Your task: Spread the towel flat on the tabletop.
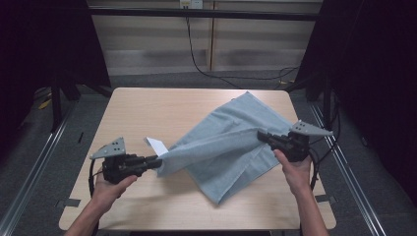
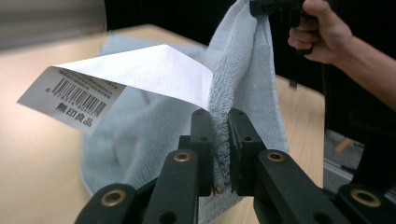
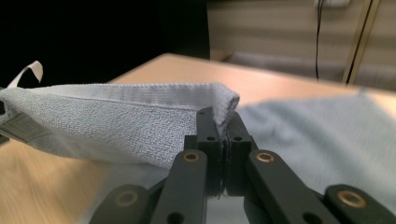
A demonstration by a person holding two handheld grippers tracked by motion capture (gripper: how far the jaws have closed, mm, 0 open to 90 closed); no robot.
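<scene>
a white barcoded paper label point(image 2: 135, 79) is sticking out beside the left gripper point(image 1: 156, 162), which is clamping the pale blue terry towel point(image 1: 221, 147); the right gripper point(image 1: 261, 135) is pinching its opposite edge, both hands level above the wooden table point(image 1: 147, 113).

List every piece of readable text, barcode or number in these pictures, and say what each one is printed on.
"無印良品" under a barcode, on the white label sewn to the towel near the left claw.
Small line above the barcode and digits beneath it: too blurred to read.
Nothing legible elsewhere.
</scene>
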